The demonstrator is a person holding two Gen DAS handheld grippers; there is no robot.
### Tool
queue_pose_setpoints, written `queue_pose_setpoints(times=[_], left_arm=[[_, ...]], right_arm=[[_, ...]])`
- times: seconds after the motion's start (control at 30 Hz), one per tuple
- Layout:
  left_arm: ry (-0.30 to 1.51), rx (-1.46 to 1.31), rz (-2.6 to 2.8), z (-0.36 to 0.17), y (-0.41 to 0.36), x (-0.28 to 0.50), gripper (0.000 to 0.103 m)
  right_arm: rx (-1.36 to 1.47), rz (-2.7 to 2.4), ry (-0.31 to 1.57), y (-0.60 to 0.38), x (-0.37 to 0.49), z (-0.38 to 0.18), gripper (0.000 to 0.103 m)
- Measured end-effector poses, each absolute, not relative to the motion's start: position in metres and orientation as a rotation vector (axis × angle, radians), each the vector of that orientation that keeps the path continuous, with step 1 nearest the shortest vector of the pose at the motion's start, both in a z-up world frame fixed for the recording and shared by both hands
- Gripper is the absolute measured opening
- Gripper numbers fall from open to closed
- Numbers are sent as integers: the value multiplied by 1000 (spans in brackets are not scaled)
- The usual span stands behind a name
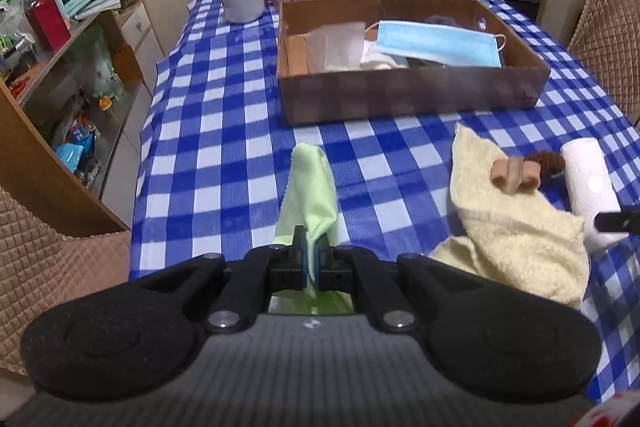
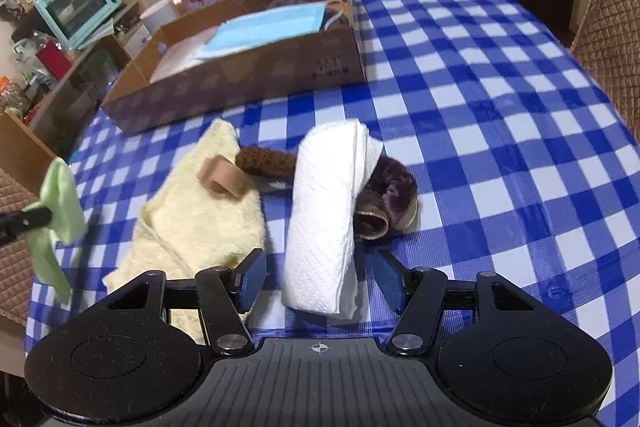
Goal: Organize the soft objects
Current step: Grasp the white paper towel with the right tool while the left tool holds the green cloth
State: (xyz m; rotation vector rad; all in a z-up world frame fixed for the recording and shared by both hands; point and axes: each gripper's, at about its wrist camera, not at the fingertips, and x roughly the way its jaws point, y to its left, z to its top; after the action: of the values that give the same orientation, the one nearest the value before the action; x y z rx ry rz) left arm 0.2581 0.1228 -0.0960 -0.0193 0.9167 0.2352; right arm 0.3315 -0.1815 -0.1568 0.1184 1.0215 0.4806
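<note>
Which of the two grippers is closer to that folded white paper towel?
Right. The right gripper is open, with the folded white paper towel between its fingers. The left gripper, off to the side, holds a green cloth.

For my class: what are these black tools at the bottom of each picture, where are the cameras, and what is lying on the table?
Each black tool is a hand-held gripper with two fingers; a person holds one in each hand. A camera on each looks forward along its fingers.

The left gripper is shut on a green cloth. The right gripper is open, its fingers either side of a folded white paper towel.

On the checked tablecloth lie a cream towel, a brown furry item and a cardboard box holding a blue face mask.
</note>
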Motion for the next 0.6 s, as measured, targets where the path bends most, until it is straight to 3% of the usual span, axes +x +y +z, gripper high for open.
queue_pose_setpoints(times=[0.13, 0.2, 0.37, 0.6], left_arm=[[915, -18, 231, -93, 120, 259, 3], [919, -15, 228, -94, 118, 259, 3], [923, -15, 226, -93, 116, 256, 3], [899, -15, 231, -83, 116, 252, 3]], right_arm=[[123, 481, 1028, -182, 333, -164, 59], [108, 499, 1026, -180, 332, -165, 39], [48, 538, 979, -176, 324, -159, 16], [38, 575, 906, -178, 315, -135, 11]])
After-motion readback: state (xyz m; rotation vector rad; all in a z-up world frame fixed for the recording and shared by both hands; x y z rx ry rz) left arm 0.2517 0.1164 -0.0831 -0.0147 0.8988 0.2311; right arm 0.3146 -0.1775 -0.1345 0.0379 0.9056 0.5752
